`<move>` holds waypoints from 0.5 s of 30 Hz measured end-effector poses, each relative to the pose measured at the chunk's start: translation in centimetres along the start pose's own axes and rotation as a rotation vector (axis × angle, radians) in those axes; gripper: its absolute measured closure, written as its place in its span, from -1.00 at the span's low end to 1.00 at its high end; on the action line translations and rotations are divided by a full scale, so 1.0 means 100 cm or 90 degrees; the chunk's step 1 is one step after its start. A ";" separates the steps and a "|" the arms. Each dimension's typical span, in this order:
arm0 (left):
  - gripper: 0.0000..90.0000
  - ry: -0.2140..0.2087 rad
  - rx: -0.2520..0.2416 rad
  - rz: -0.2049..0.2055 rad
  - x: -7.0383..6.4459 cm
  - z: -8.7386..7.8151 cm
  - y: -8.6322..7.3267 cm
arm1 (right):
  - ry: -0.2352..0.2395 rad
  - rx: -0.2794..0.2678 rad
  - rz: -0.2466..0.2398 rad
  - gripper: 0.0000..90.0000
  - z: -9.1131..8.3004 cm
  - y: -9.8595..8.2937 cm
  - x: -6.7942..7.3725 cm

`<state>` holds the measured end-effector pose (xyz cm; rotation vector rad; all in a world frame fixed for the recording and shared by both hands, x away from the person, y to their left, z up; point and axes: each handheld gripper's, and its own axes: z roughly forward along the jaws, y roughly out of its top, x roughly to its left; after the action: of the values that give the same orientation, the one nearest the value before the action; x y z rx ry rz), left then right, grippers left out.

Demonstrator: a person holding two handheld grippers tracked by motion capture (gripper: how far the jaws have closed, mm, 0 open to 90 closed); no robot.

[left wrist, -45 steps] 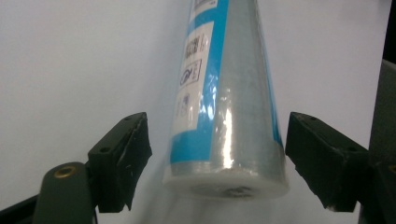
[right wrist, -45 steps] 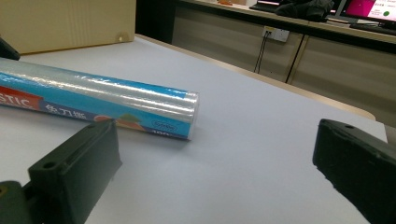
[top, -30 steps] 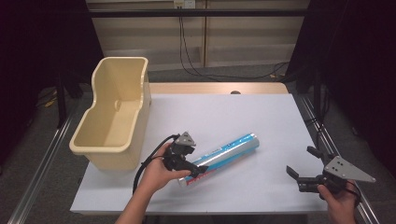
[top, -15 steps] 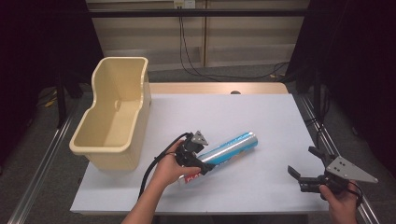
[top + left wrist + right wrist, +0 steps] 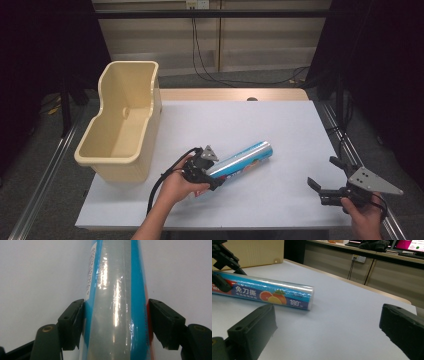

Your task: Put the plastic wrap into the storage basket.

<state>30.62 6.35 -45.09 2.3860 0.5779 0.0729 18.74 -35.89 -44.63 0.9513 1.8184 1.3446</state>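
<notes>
A cling-film roll in a blue wrapper with fruit pictures lies at an angle on the white table, near the front middle. My left gripper is at its lower-left end, held by a hand. In the left gripper view the roll runs straight up between the jaws, and both pads press its sides, so the left gripper is shut on it. My right gripper hovers open at the front right, apart from the roll. The right gripper view shows the roll beyond its wide-spread jaws.
A cream plastic bin stands at the table's left edge, its open top facing up. The white table ends in metal rails left and right. Cables hang behind the far edge. In the right gripper view the left gripper shows at far left.
The left hand and gripper have shifted a little right along the roll's end and settled around it. The roll has barely moved. The right gripper stays in place.
</notes>
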 end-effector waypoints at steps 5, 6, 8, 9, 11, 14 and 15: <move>-0.29 -0.001 0.008 -0.025 0.001 -0.019 -0.020 | 0.000 0.000 0.002 -1.00 0.001 0.000 -0.001; -0.29 0.003 0.019 -0.022 0.001 -0.024 -0.024 | -0.001 0.000 0.000 -1.00 0.001 0.000 0.000; -0.29 0.005 0.024 -0.032 0.001 -0.031 -0.030 | 0.000 0.000 -0.001 -1.00 0.001 0.000 0.001; -0.29 0.006 0.025 -0.036 0.002 -0.033 -0.032 | 0.000 0.001 -0.002 -1.00 0.001 0.001 0.001; -0.30 0.004 0.028 -0.043 0.002 -0.033 -0.032 | 0.000 0.002 -0.002 -1.00 0.002 0.001 0.002; -0.33 0.003 0.026 -0.049 0.004 -0.034 -0.022 | 0.000 0.004 -0.003 -1.00 0.002 0.001 0.002; -0.36 0.003 0.016 -0.064 0.005 -0.035 -0.018 | 0.001 0.004 -0.004 -1.00 0.002 0.001 0.002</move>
<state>29.67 9.83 -43.58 2.3780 0.7041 0.0270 18.83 -35.55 -44.58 0.9470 1.8266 1.3360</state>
